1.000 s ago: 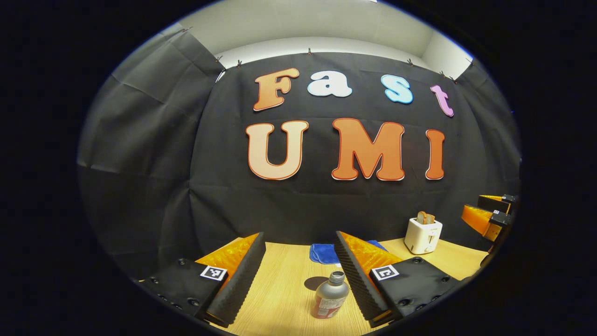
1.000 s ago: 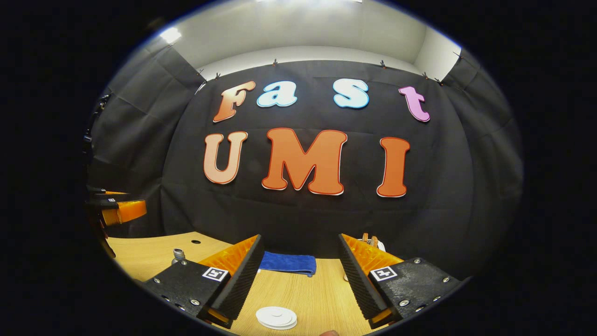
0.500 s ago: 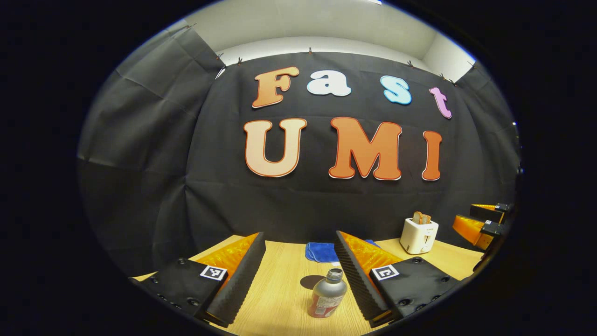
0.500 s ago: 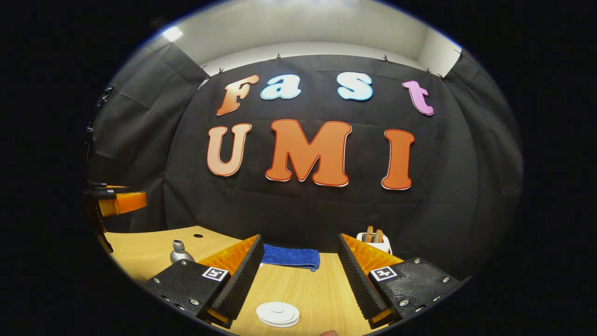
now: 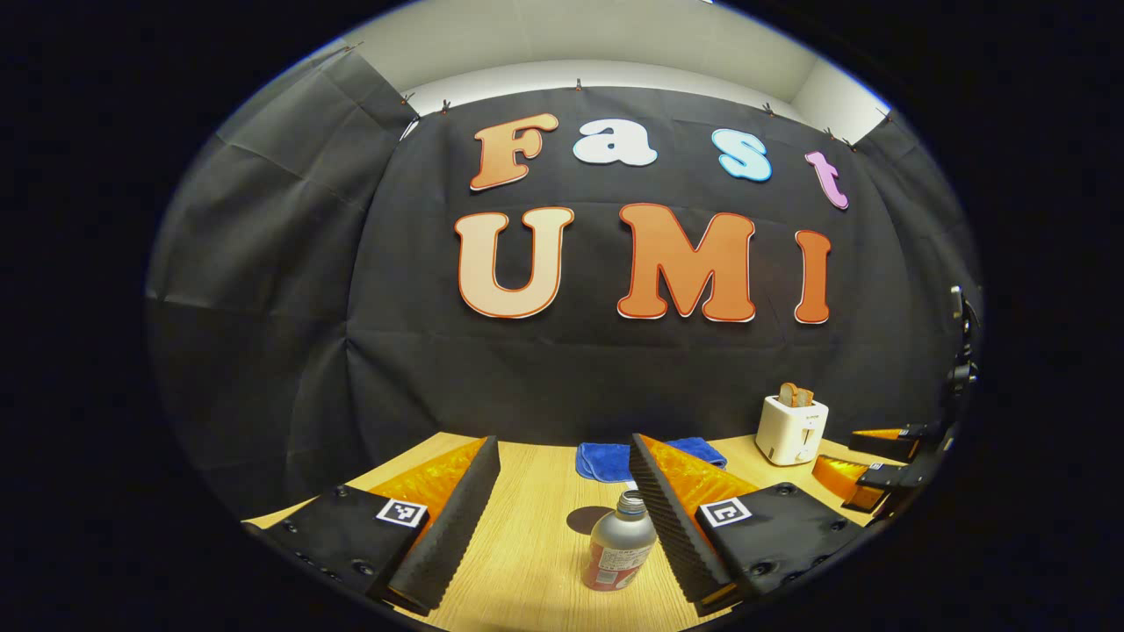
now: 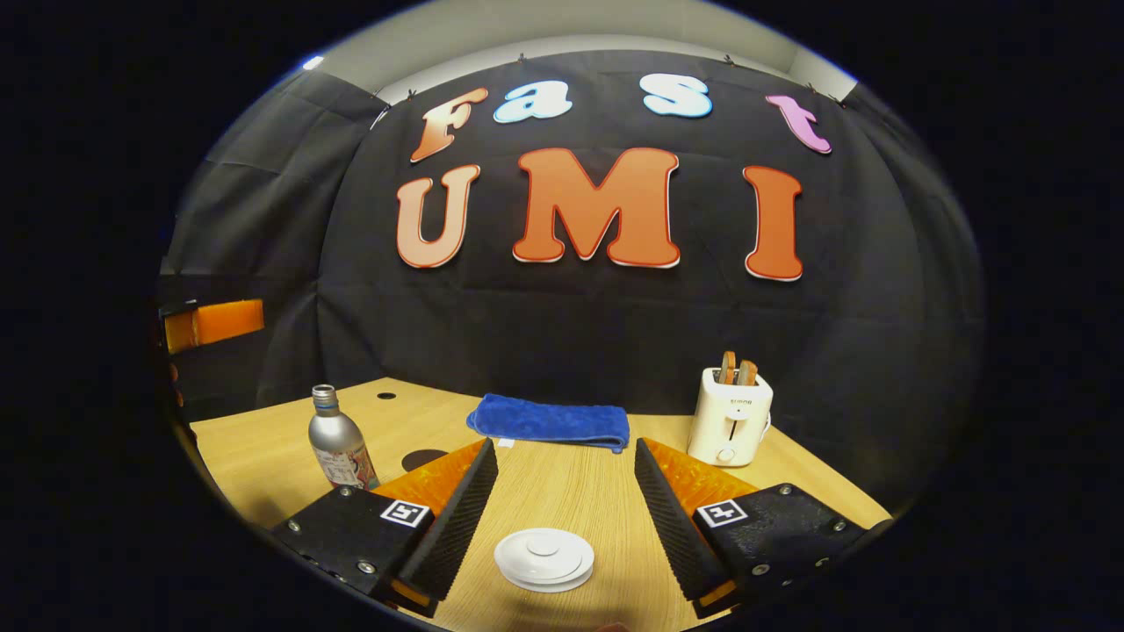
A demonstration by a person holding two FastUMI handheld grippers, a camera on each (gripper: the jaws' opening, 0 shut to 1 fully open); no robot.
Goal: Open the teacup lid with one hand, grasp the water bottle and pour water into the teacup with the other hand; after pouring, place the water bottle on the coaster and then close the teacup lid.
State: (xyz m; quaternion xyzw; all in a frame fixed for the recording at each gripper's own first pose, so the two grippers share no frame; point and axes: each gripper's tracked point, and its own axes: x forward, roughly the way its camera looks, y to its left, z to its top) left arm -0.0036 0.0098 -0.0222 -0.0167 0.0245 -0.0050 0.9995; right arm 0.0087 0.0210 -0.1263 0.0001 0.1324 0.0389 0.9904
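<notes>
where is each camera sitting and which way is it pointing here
Left gripper view: rides on the left gripper, facing the booth's back wall over the wooden table; its own open fingers frame the silver metal water bottle; the other gripper shows at far right.
Right gripper view: rides on the right gripper, tilted down at the round white teacup lid between its open fingers.
Shared: the bottle, folded blue cloth, white toaster.

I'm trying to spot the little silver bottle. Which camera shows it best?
The right gripper view: the bottle stands whole on the table, apart from that gripper's fingers. In the left gripper view the bottle looks closer, but that gripper's right-hand finger overlaps its edge.
</notes>
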